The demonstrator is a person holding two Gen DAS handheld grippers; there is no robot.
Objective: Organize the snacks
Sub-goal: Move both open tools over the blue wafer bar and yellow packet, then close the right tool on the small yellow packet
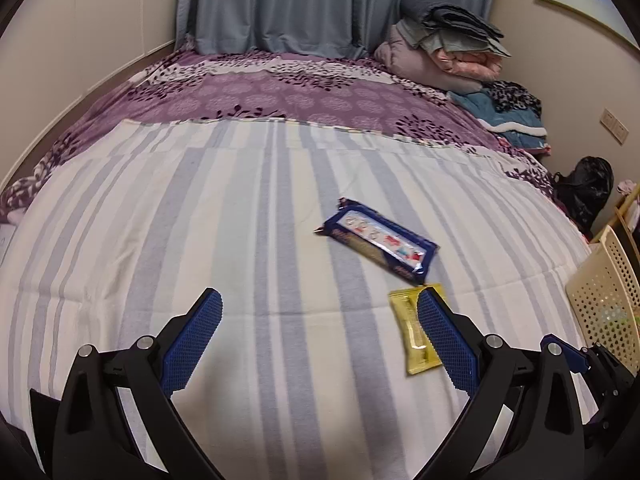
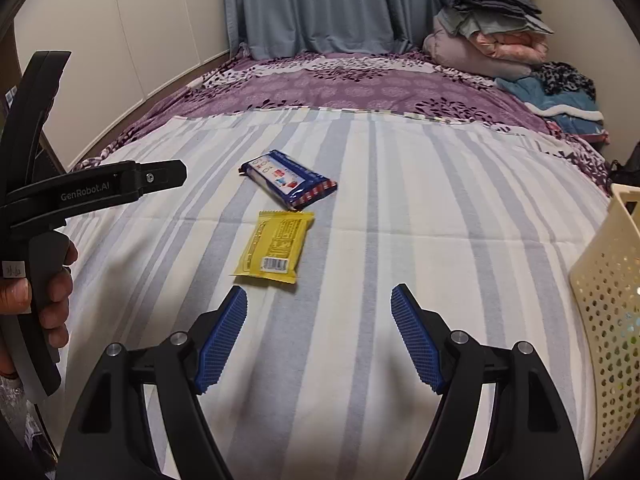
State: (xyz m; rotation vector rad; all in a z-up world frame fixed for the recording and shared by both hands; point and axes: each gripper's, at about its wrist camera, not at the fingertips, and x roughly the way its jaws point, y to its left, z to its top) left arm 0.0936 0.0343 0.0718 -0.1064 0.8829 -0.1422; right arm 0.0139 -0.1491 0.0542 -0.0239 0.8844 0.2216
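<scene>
Two snack packs lie on the striped bed cover: a dark blue packet and, nearer to me, a flat yellow packet. My left gripper is open above the cover with nothing between its fingers; its right finger overlaps the yellow packet's right edge in the view. My right gripper is open and empty, just short of the yellow packet. A cream perforated basket stands at the bed's right side.
The left hand's gripper body, held by a hand, shows at the left of the right wrist view. Folded bedding and a blue garment are piled at the far right corner. Curtains hang behind; a black bag sits beside the bed.
</scene>
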